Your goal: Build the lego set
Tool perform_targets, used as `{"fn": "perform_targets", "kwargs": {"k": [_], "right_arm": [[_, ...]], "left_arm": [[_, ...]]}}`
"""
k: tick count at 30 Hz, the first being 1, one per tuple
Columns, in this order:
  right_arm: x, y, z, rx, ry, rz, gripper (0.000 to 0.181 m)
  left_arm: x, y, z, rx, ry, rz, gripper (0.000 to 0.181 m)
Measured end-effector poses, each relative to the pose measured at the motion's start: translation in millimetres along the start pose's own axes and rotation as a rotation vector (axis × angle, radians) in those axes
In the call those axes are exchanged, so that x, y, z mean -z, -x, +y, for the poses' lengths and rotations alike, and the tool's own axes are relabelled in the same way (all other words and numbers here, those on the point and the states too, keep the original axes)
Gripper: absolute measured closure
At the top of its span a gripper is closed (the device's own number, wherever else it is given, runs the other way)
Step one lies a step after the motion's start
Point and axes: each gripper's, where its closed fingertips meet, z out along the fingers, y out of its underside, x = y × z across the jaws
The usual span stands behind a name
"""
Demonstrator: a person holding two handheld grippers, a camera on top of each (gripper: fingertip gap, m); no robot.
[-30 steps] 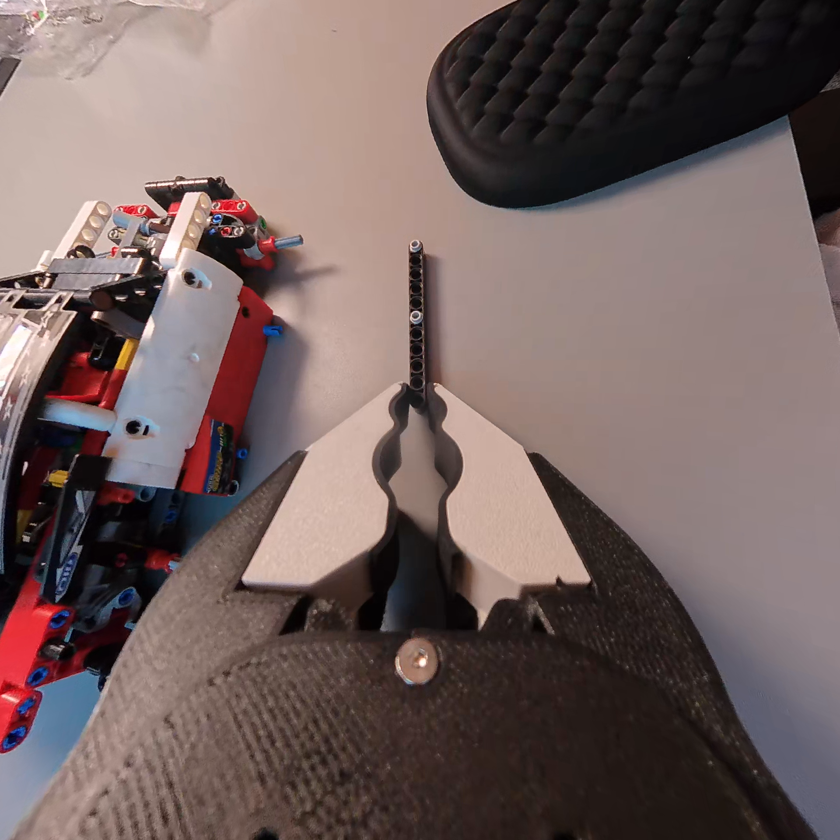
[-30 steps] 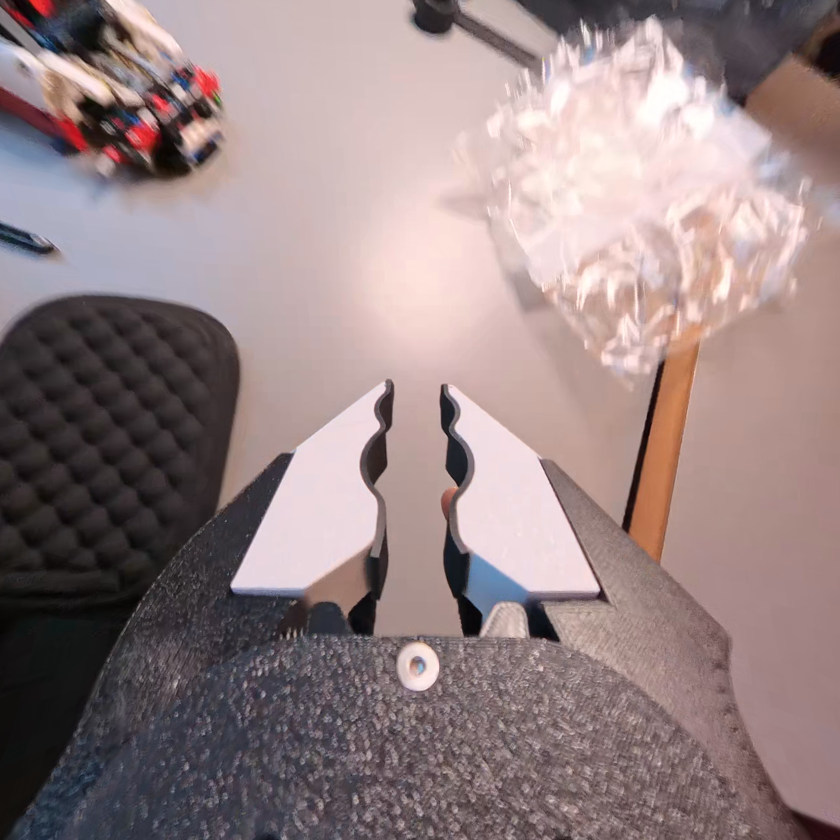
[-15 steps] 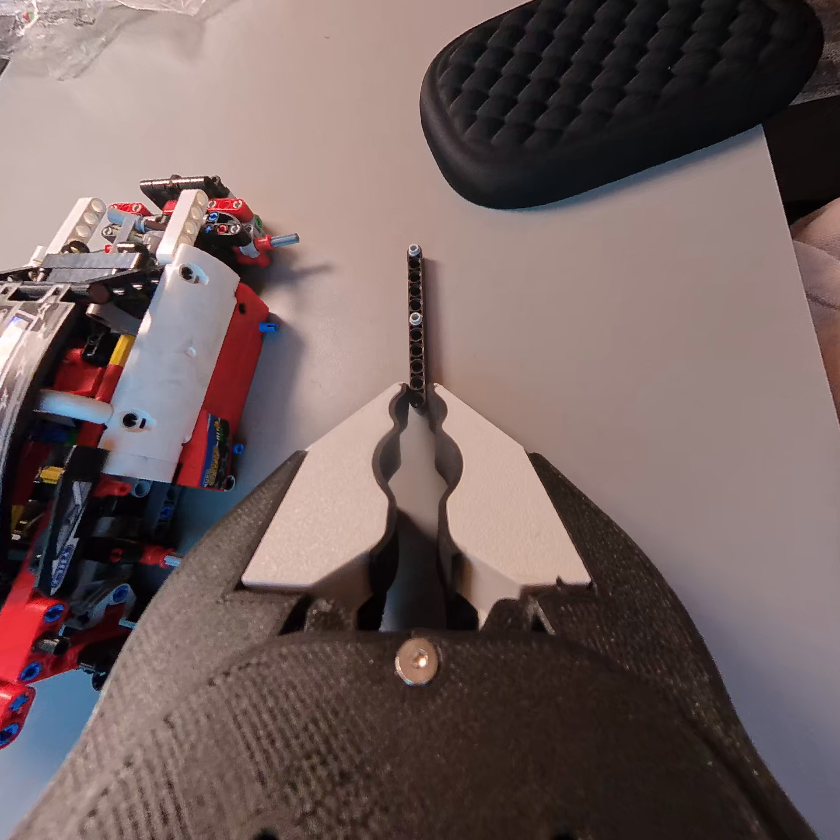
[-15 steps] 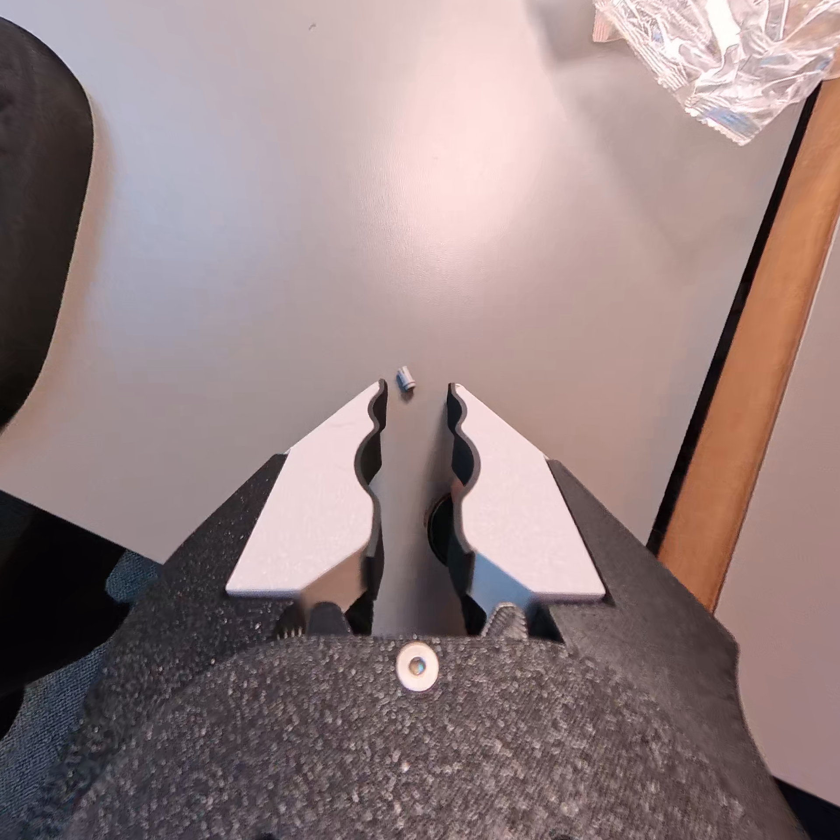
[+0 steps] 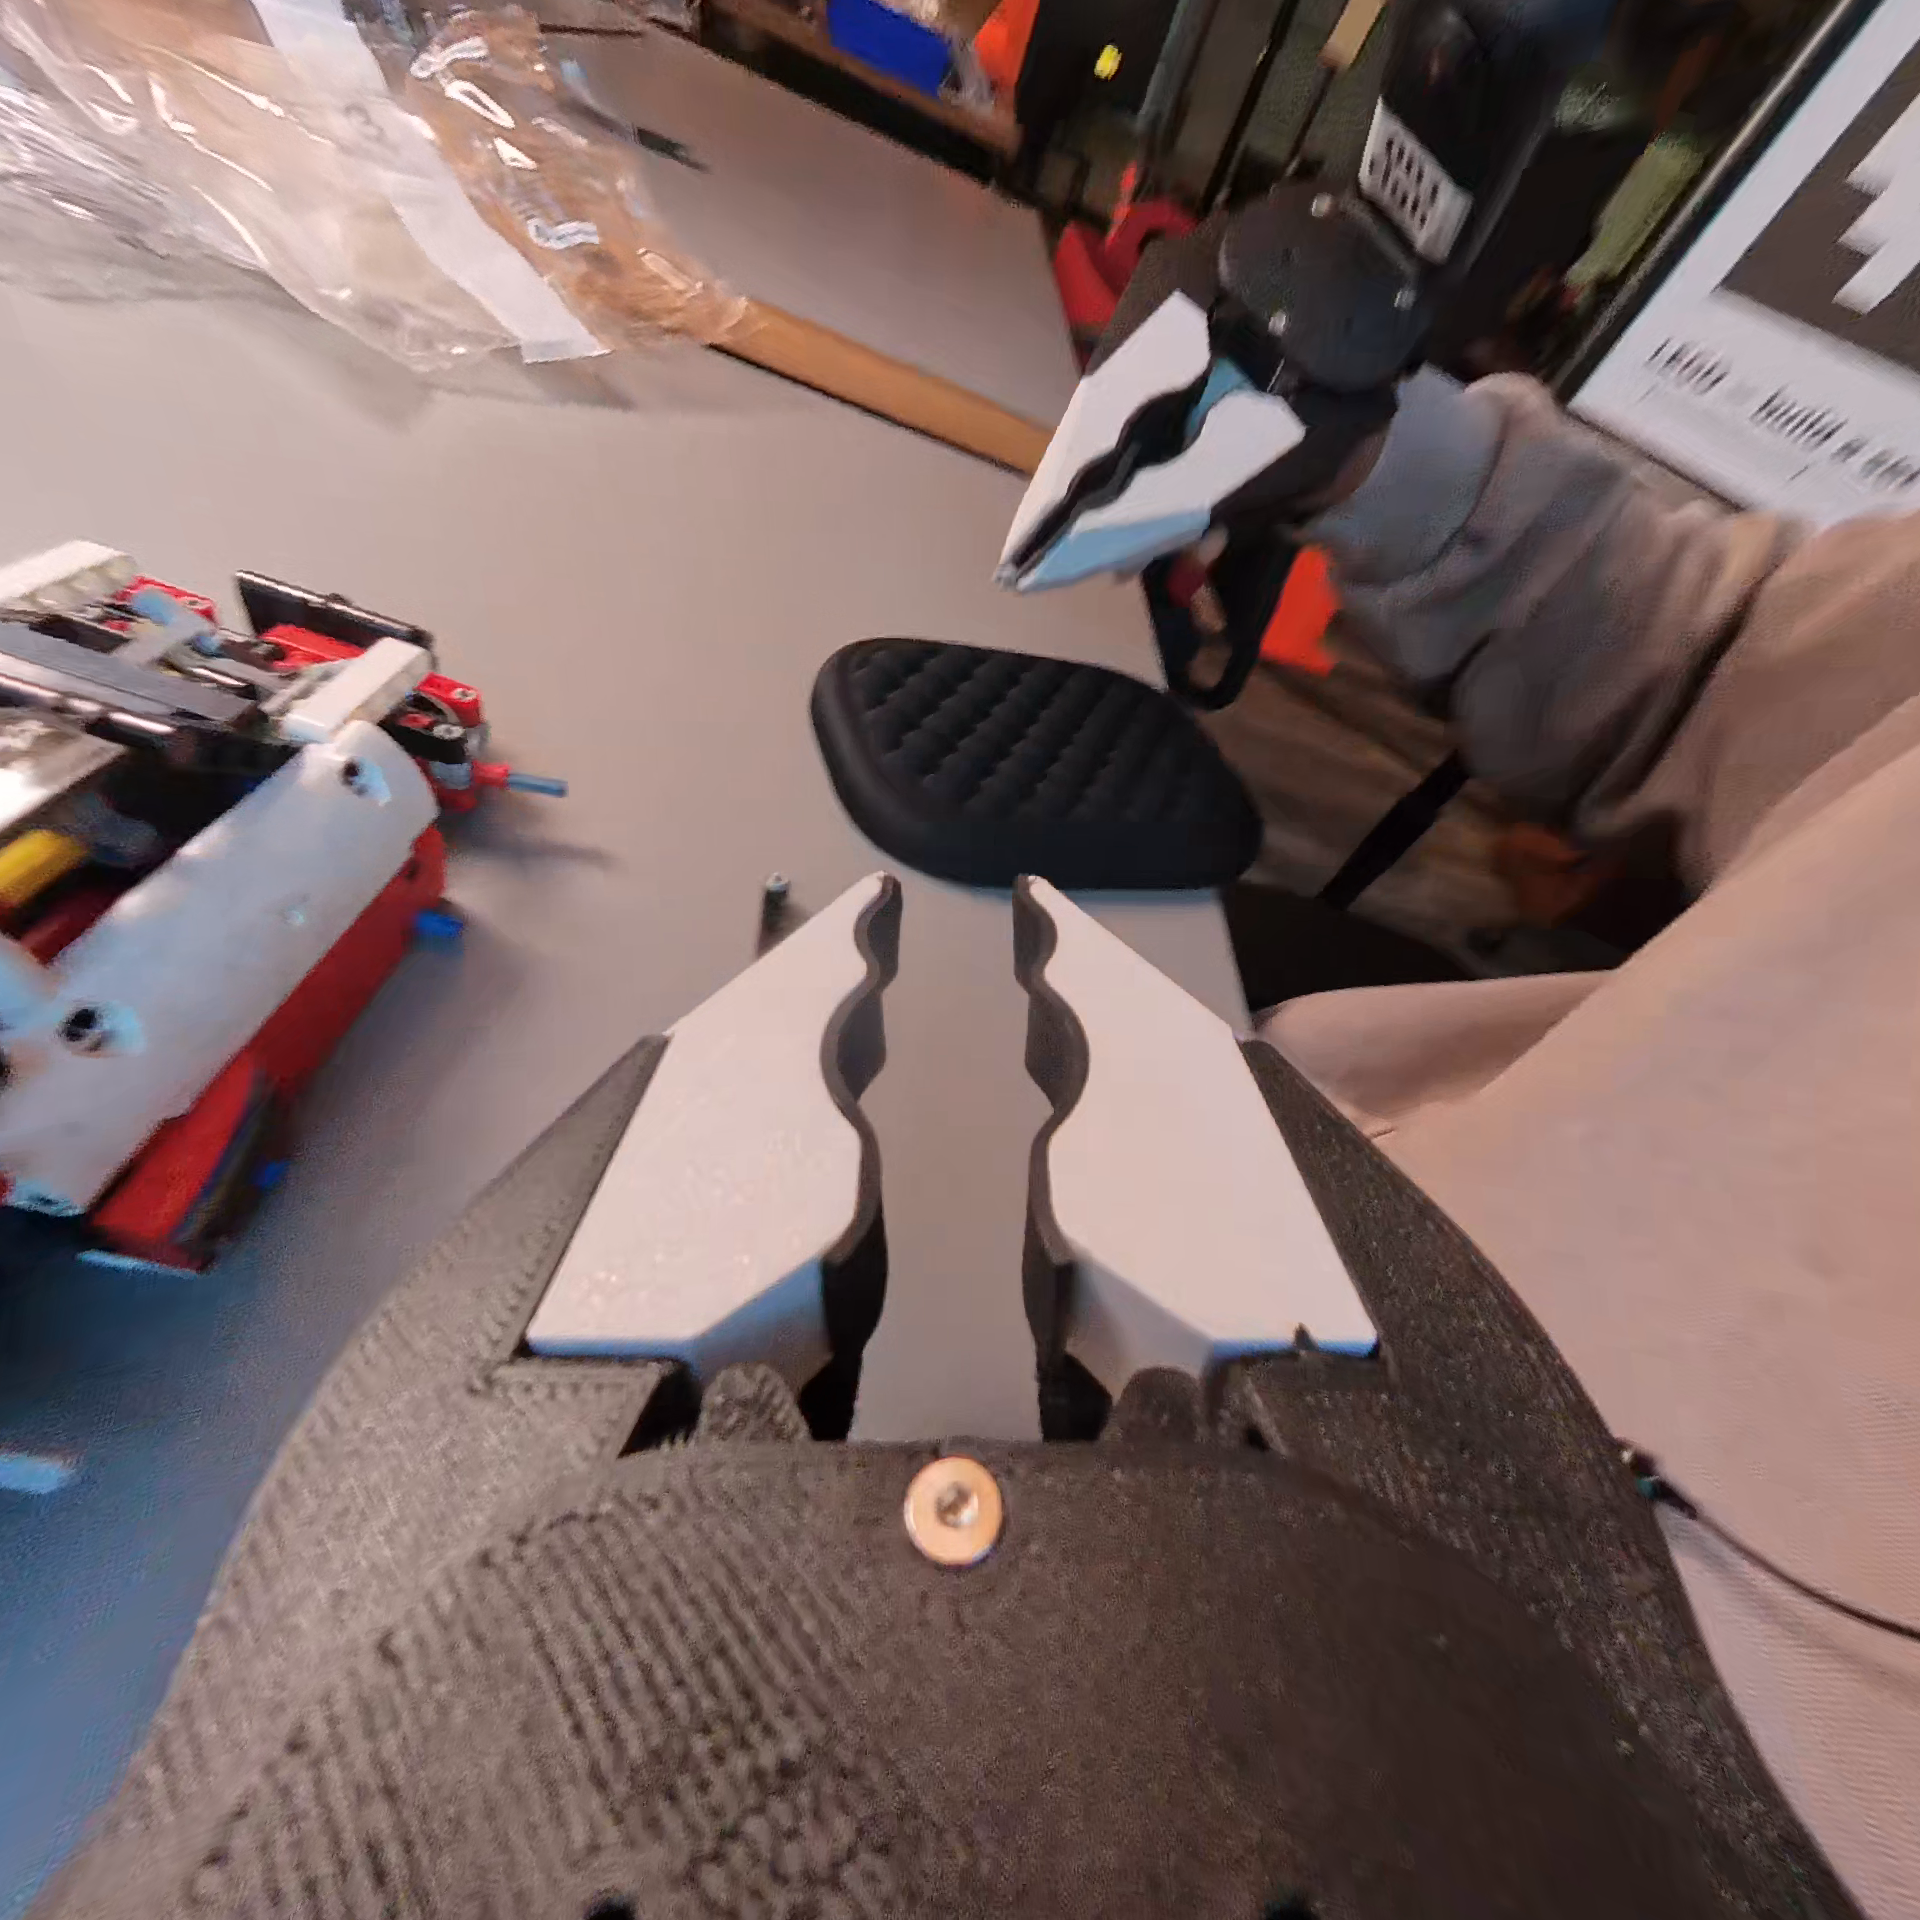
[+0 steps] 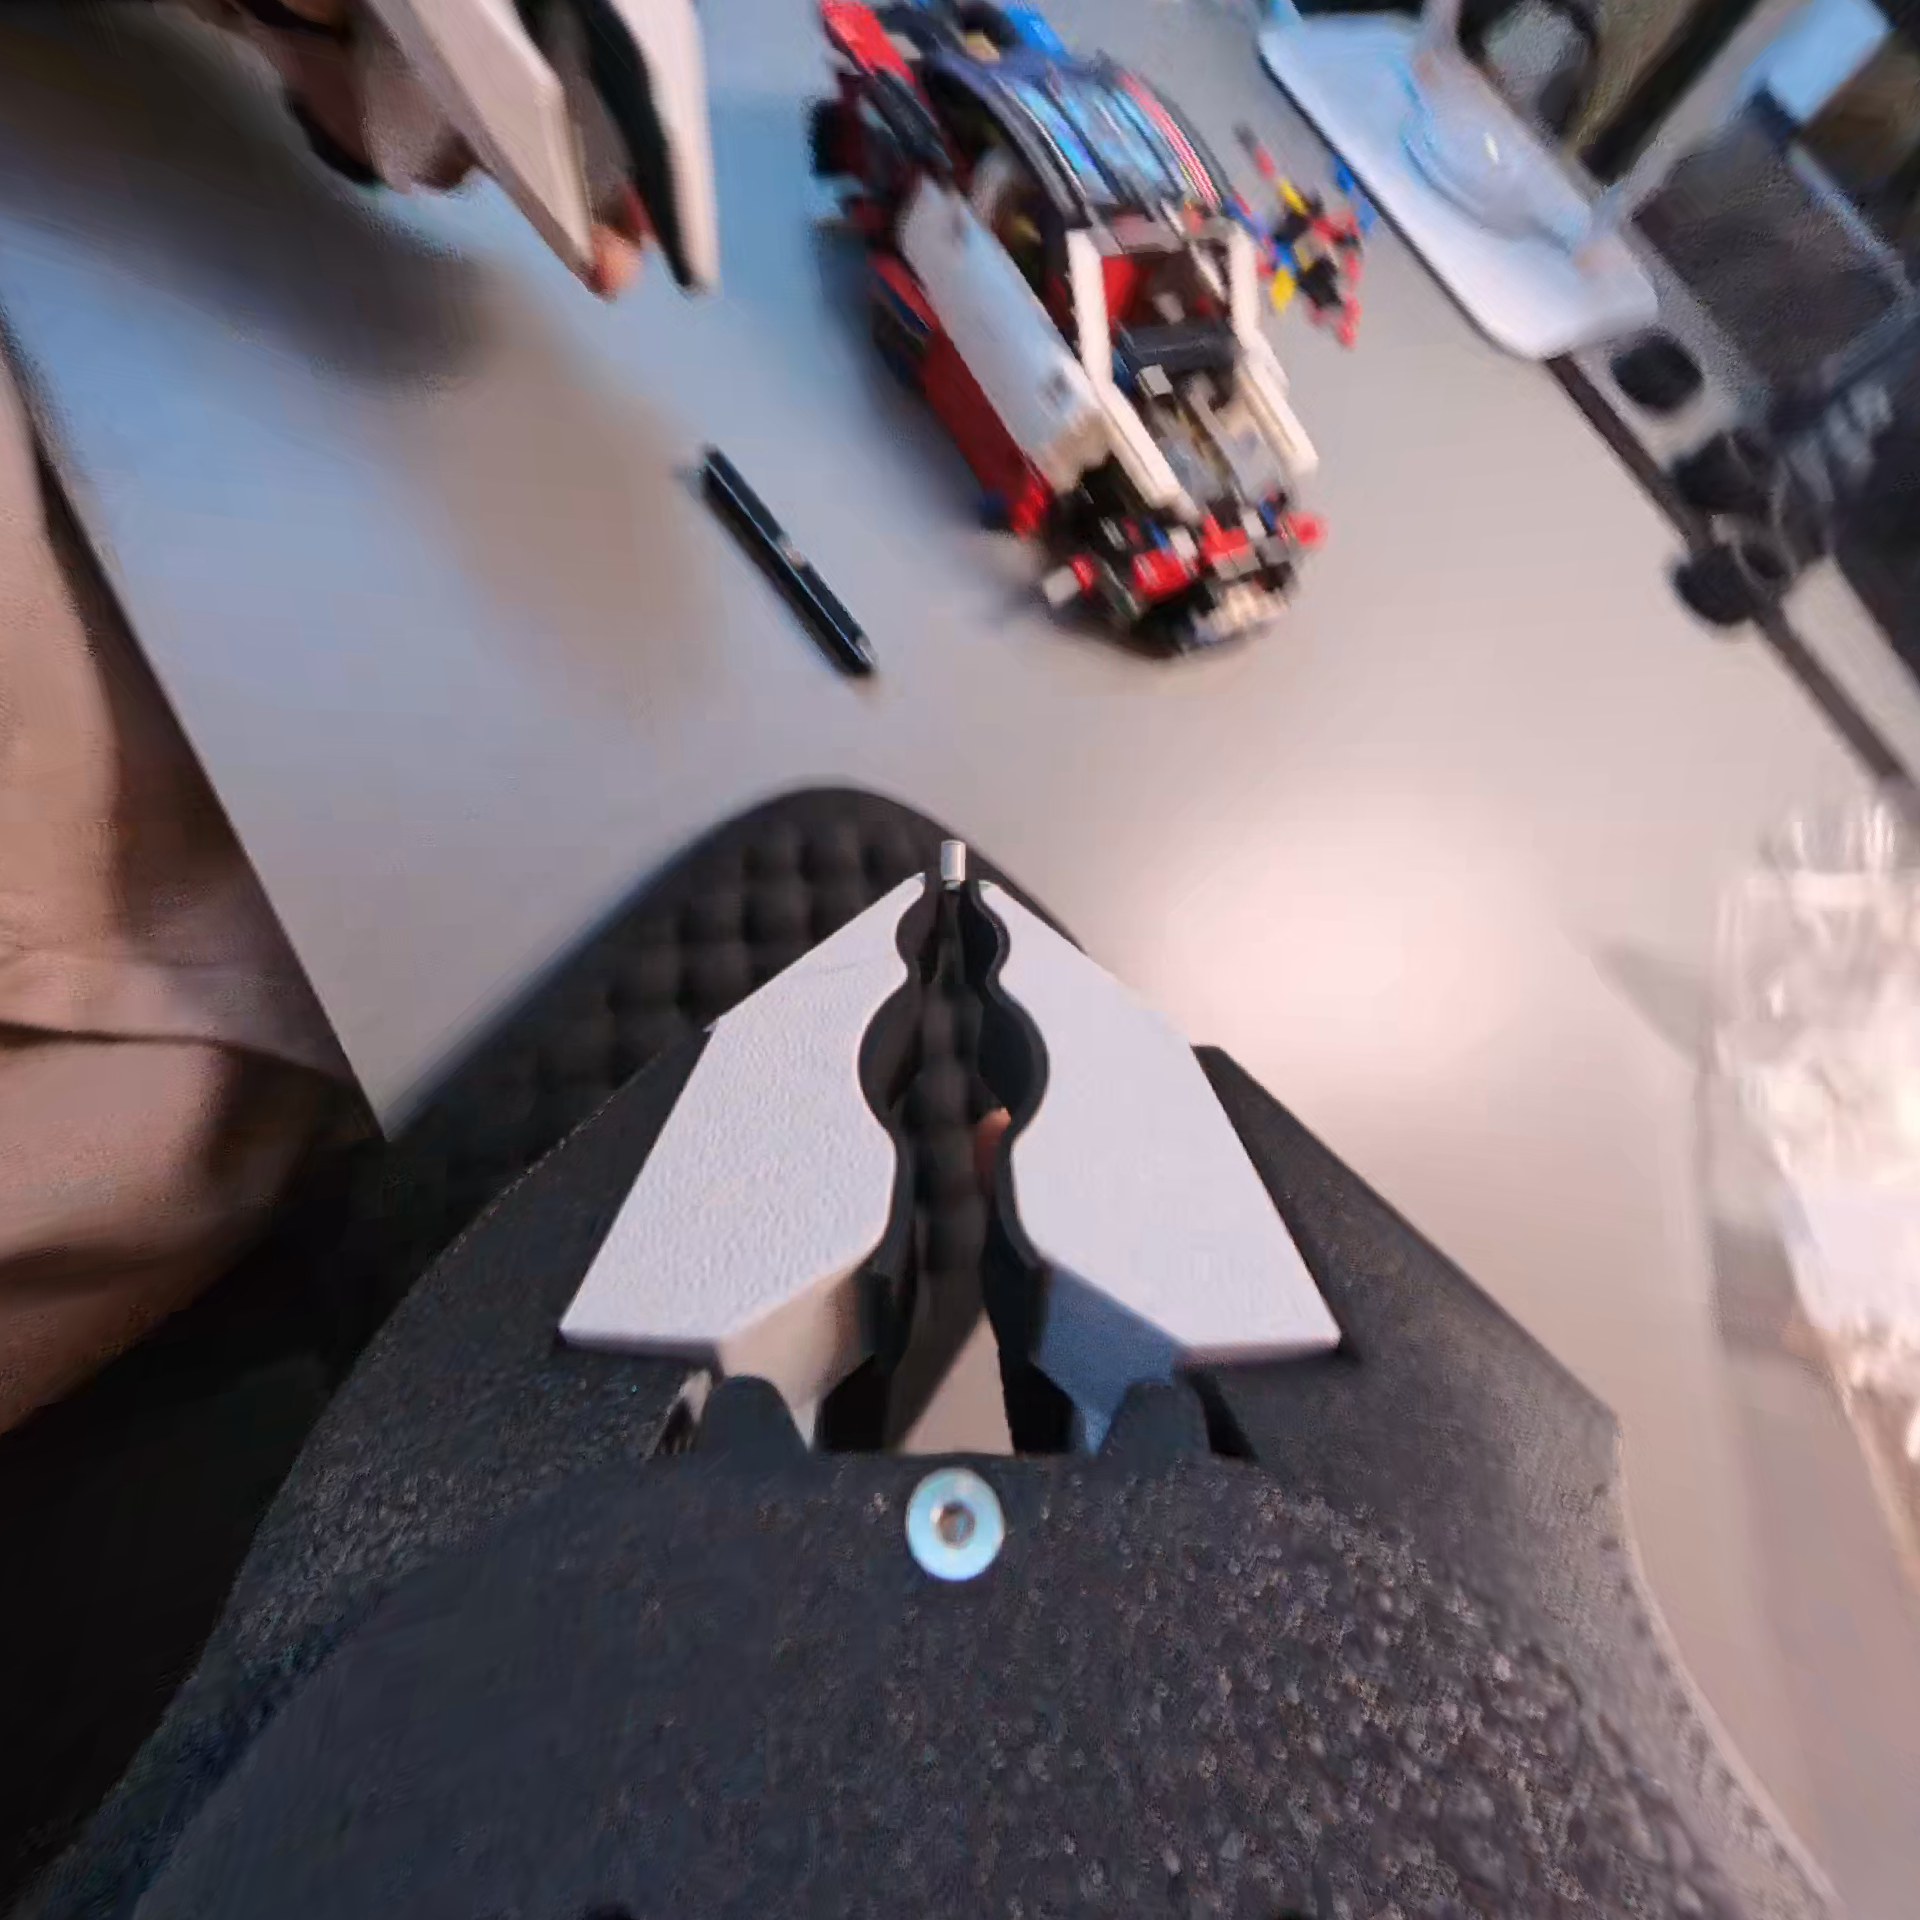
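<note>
Two hand-held grippers over one grey worktop (image 6: 1351, 790), and the red-and-white car (image 6: 1081, 343) sits half built at its far side. A black pad (image 5: 1029, 769) lies at the near edge, a black beam (image 6: 784, 561) flat between pad and car, well apart from both.

Left hand-held gripper (image 5: 951, 894) hangs with its jaws apart, nothing between them — the beam's tip (image 5: 774, 894) just peeks out beside its left finger. Right hand-held gripper (image 6: 951, 888) is pinched on a small grey pin (image 6: 952, 862), held by the very tips and poking out forward, above the pad.

Next step, by my reading, is seating that pin — likely in the beam. Doing it well means lining the pin square with a hole before pushing, and bracing the beam with the left so it cannot skate on the smooth worktop. With so slight a grip, the pin could twist or pop free if pressed at an angle.

Containers? Only clear bags (image 5: 312, 177) crumpled at the far edge; contents cannot be told.
</note>
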Motion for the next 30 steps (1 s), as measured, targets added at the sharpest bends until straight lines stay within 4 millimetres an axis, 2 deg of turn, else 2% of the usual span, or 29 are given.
{"fn": "perform_targets", "kwargs": {"k": [2,4,8,17,20,25,30], "right_arm": [[-21.1,29.1,-45.3,0.132,-0.066,-0.051,0.180],[-36.4,50.6,-78.1,0.235,-0.117,-0.086,0.180],[-50.5,66.9,-110.9,0.344,-0.163,-0.111,0.180],[-59.7,75.8,-123.2,0.405,-0.173,-0.110,0.181],[-56.1,78.0,-126.8,0.400,-0.208,-0.119,0.180],[-43.4,84.3,-143.9,0.362,-0.351,-0.142,0.179],[-34.7,92.1,-152.1,0.334,-0.419,-0.189,0.179]], "left_arm": [[-0.7,-11.7,-7.8,0.121,-0.066,0.103,0.157],[1.4,-18.5,-13.8,0.221,-0.117,0.181,0.156],[8.3,-23.9,-17.2,0.266,-0.147,0.242,0.161],[13.5,-33.2,-20.6,0.329,-0.166,0.333,0.176],[16.2,-37.2,-23.2,0.379,-0.187,0.392,0.178],[26.8,-52.2,-34.7,0.471,-0.254,0.570,0.180],[32.6,-64.3,-38.1,0.469,-0.261,0.665,0.180]]}}
